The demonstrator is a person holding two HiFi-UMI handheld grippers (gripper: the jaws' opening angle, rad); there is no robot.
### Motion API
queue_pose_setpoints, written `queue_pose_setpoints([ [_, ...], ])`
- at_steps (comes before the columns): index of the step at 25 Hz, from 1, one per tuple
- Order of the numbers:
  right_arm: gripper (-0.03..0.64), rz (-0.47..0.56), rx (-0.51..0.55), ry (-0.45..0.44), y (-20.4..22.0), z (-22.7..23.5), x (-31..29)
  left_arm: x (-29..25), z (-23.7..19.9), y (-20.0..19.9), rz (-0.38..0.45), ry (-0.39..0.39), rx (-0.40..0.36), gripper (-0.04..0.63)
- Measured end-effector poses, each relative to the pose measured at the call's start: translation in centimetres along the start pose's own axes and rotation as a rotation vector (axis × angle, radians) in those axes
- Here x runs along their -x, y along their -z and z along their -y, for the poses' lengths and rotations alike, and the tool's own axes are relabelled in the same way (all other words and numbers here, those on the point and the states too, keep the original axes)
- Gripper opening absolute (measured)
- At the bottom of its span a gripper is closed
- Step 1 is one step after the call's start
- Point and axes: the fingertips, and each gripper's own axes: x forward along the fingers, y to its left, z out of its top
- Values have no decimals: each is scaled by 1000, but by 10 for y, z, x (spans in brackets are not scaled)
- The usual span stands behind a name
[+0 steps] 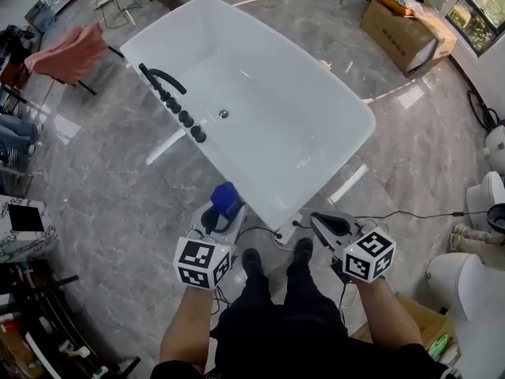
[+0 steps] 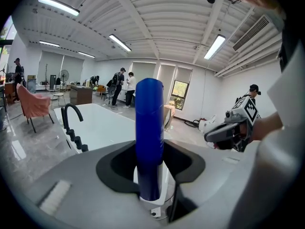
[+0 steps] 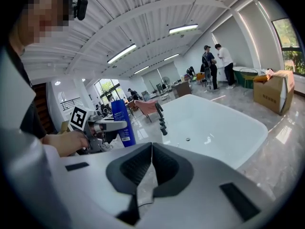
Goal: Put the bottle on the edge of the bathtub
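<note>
From my head, looking down, I see the big white bathtub [image 1: 349, 103] on the gray floor. My left gripper [image 1: 223, 214] is just outside the tub's near long edge, close to the near corner. Its jaws are closed on the blue bottle [image 1: 226, 199]. I only see the bottle's top here; the gripper hides the rest. The bottle is up in the air, not on the tub's edge. My right gripper [image 1: 317, 222] is near that same corner, on the other side of my shoes.

From my left gripper, the bottle [image 2: 149, 137] stands straight up between the jaws, which are wide apart and press its sides. Its bottom is hidden down in the gripper. Behind it are the tub and the black tap [image 2: 71, 114].

From my right gripper, the two jaws touch each other and hold nothing. Across from them I see my left gripper with the bottle [image 3: 123, 123]. The words on its label are too small to read.
</note>
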Motion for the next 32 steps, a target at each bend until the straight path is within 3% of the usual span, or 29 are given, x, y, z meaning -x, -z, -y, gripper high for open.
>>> queue_pose_setpoints([
  [13,12,-96,-41,-60,52,38,-58,-87,-4,65,-67,51,10,167],
  [32,12,-143,-95,-82,120,70,-135,-168,-44,161,-63,55,13,167],
])
